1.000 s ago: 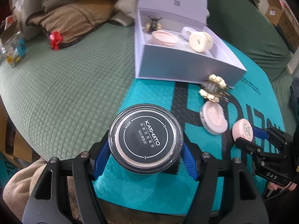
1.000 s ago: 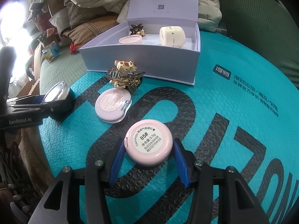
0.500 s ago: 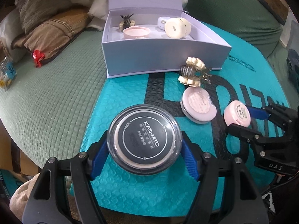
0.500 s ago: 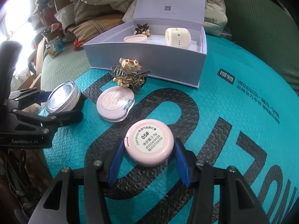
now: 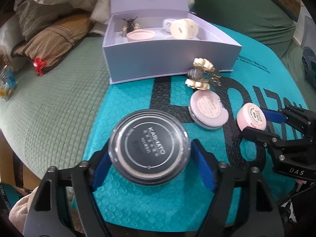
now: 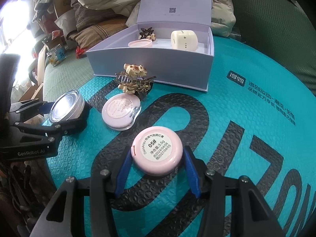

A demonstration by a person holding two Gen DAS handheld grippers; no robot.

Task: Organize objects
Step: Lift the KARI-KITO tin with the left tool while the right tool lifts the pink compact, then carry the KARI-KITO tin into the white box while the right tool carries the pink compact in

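My left gripper (image 5: 151, 163) is shut on a round clear powder jar with a black lid (image 5: 149, 147), held over the teal mat; it also shows in the right wrist view (image 6: 67, 106). My right gripper (image 6: 156, 168) is shut on a small pink round compact (image 6: 157, 153), seen from the left wrist view (image 5: 251, 118). A flat pink compact (image 6: 120, 111) and a cream hair claw (image 6: 134, 81) lie on the mat between the grippers and the open lilac box (image 6: 150, 69).
The box holds a pink dish (image 5: 140, 35), a dark hair clip (image 5: 130, 22) and a cream cylinder (image 5: 183, 28); its lid (image 6: 174, 2) stands up behind. The teal mat (image 6: 246, 118) lies on a green bedspread (image 5: 49, 90). Pillows and a glass jar (image 6: 56, 55) are at left.
Both grippers have carried their items closer to the box. The left view has swung so the box sits more centred and nearer.
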